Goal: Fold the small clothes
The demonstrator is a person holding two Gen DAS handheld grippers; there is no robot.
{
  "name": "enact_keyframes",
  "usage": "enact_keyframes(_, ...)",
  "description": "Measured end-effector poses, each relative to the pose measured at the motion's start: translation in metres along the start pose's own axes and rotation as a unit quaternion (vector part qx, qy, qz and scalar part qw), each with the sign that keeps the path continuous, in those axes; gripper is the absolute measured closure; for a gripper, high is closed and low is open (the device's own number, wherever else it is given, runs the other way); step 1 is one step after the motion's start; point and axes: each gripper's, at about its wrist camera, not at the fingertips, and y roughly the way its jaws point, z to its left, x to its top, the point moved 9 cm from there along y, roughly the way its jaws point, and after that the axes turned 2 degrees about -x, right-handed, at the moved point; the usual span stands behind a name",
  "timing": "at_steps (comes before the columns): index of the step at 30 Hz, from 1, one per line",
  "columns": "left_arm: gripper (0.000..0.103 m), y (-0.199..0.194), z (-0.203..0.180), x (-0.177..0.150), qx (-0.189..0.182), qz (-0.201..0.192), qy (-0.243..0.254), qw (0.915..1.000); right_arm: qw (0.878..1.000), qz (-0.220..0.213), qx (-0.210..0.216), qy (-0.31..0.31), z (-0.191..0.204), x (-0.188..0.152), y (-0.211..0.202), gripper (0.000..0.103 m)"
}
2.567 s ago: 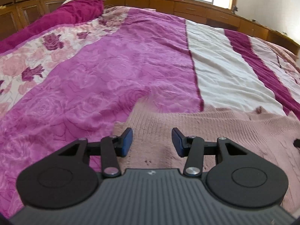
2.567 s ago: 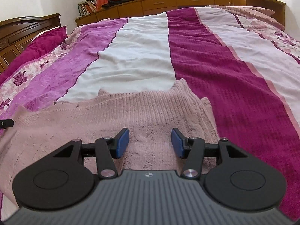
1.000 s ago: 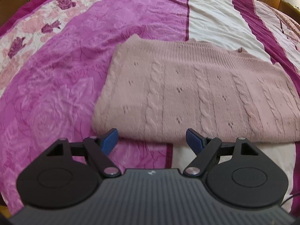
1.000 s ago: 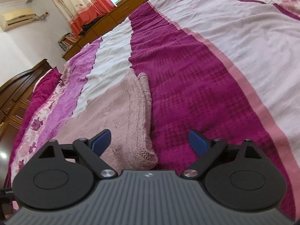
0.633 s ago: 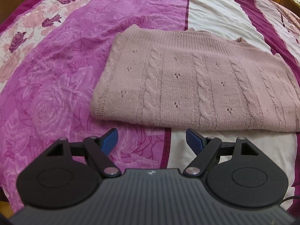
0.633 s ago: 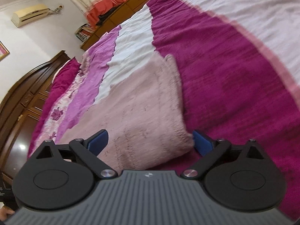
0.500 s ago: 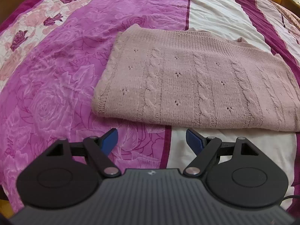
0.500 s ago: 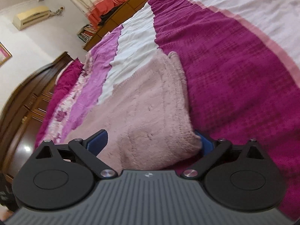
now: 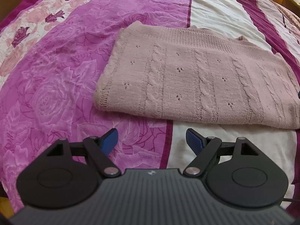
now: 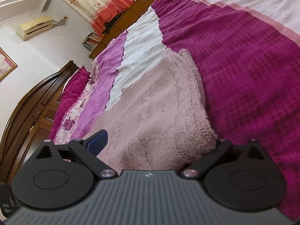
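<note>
One pink cable-knit sweater is lying folded flat on the bed, straddling the bedspread's purple rose band and its white stripe. Nothing is standing between it and the left hand-held gripper, which is hovering just short of the near folded edge with its blue pads spread wide and gripping nothing. The right hand-held gripper is sitting low at the sweater's end; its jaws are gaping wide with the knit corner bulging between them, the right pad is hidden behind the fabric, and whether it is touching cannot be told. Only the right wrist view is showing the room: a dark wooden headboard, a wall air conditioner, floral curtains and stacked books.
</note>
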Motion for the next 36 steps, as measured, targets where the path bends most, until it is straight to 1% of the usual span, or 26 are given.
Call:
enact_keyframes(4, 0.022, -0.001, 0.004, -0.001, -0.003, -0.001, -0.007, 1.0000, 1.000, -0.001, -0.002, -0.007, -0.001, -0.001, 0.002, 0.002)
enact_keyframes(6, 0.022, -0.002, 0.005, -0.002, -0.003, -0.001, -0.008, 1.0000, 1.000, -0.001, -0.003, 0.000, -0.002, 0.000, 0.002, 0.002)
enact_keyframes(9, 0.022, -0.004, 0.008, -0.004, -0.001, -0.002, -0.009, 1.0000, 0.999, -0.012, -0.010, 0.034, -0.005, 0.005, -0.002, 0.005)
enact_keyframes(12, 0.022, -0.007, 0.013, -0.005, 0.007, -0.006, -0.002, 1.0000, 0.997, -0.028, -0.014, 0.067, -0.007, 0.010, -0.004, 0.012)
enact_keyframes(15, 0.022, -0.011, 0.019, -0.006, 0.012, -0.007, 0.005, 0.9999, 0.996, -0.031, -0.019, 0.078, -0.009, 0.011, -0.001, 0.024)
enact_keyframes(17, 0.022, -0.013, 0.023, -0.008, 0.012, -0.005, 0.001, 0.9999, 0.996, -0.028, -0.025, 0.084, -0.010, 0.010, 0.001, 0.038)
enact_keyframes(18, 0.022, -0.014, 0.026, -0.009, 0.012, -0.003, -0.002, 0.9999, 0.995, -0.028, -0.024, 0.088, -0.010, 0.010, 0.001, 0.042)
enact_keyframes(20, 0.022, -0.017, 0.031, -0.010, 0.012, -0.004, -0.008, 0.9999, 0.995, -0.030, -0.019, 0.095, -0.009, 0.010, 0.000, 0.058)
enact_keyframes(22, 0.022, -0.019, 0.034, -0.011, 0.014, -0.006, -0.010, 0.9998, 0.994, -0.036, -0.016, 0.099, -0.008, 0.011, -0.002, 0.067)
enact_keyframes(23, 0.022, -0.020, 0.036, -0.011, 0.015, -0.007, -0.011, 0.9998, 0.994, -0.039, -0.016, 0.102, -0.009, 0.012, -0.004, 0.070)
enact_keyframes(25, 0.022, -0.021, 0.040, -0.011, 0.016, -0.007, -0.016, 0.9997, 0.993, -0.046, -0.018, 0.104, -0.007, 0.014, -0.007, 0.071)
enact_keyframes(29, 0.022, -0.024, 0.048, -0.011, 0.015, -0.007, -0.024, 0.9996, 0.994, -0.054, -0.016, 0.089, 0.006, 0.019, -0.010, 0.074)
enact_keyframes(36, 0.022, -0.030, 0.066, -0.002, 0.025, -0.014, -0.028, 0.9992, 0.996, -0.065, 0.007, 0.054, 0.042, 0.029, -0.013, 0.076)
